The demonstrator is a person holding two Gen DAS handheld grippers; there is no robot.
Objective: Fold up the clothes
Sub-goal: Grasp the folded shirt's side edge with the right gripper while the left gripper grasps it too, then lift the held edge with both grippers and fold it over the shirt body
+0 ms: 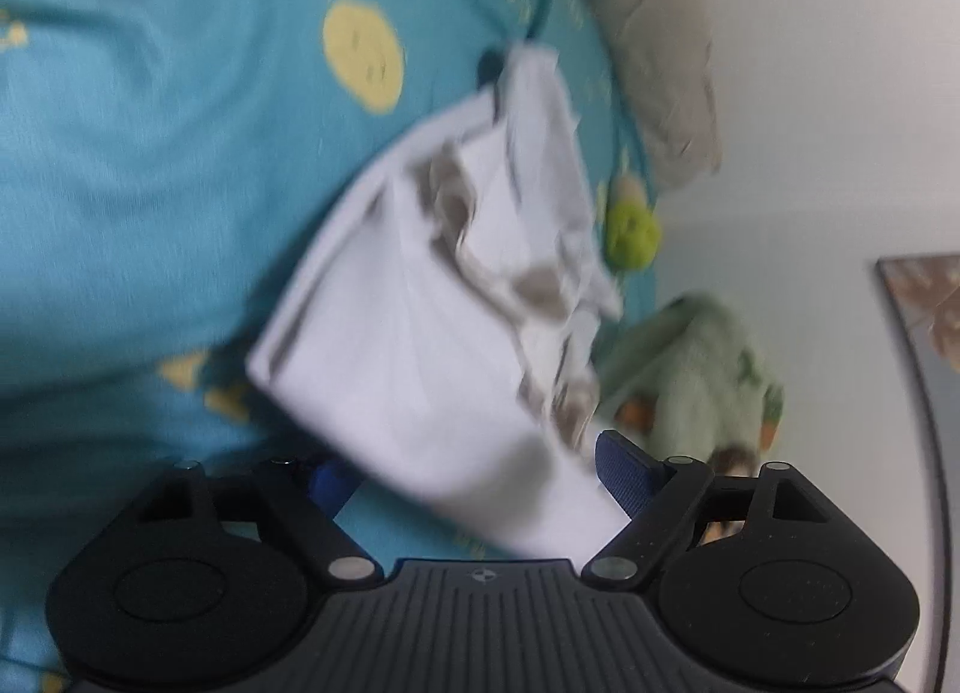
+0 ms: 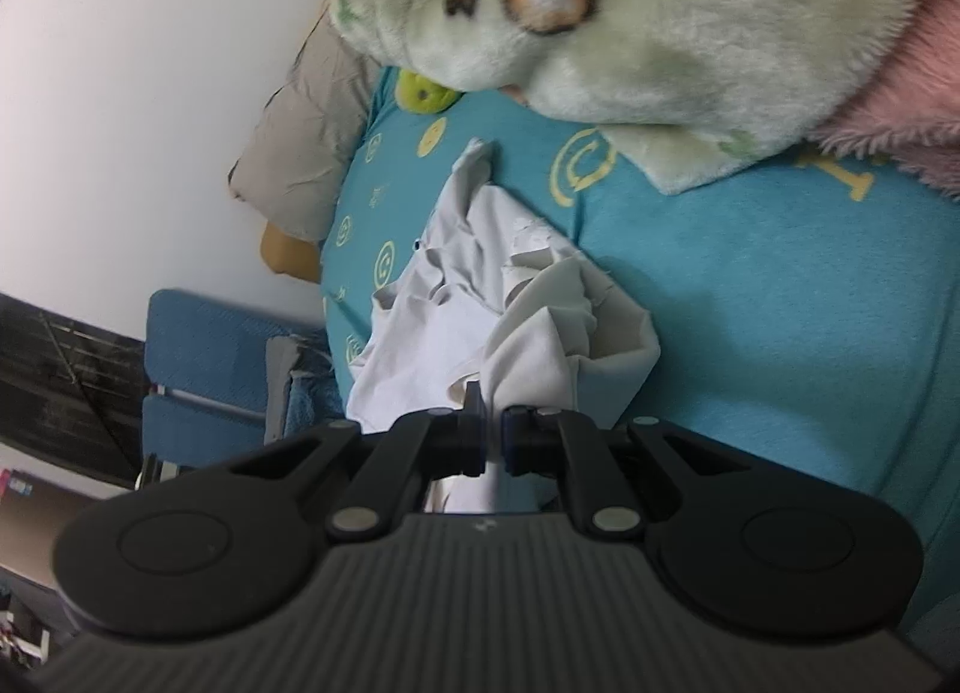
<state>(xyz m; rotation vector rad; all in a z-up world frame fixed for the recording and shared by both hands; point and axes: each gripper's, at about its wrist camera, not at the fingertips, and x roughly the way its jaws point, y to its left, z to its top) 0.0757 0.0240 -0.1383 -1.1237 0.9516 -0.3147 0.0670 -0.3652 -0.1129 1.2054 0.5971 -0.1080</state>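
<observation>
Your right gripper (image 2: pixel 492 441) is pinching a fold of the white garment (image 2: pixel 480 297) in closed jaws; it is stretching toward twelve o'clock across the teal bed (image 2: pixel 780 303). Your left gripper (image 1: pixel 480 483) is holding its jaws wide, the garment's near corner lying between them, ungripped.

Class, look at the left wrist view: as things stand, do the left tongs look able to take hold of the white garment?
Probably yes. The left tongs stand open, and the white garment on the teal bedsheet already lies between the fingers, with nothing else in front of it. The pads do not press on it yet.
</observation>
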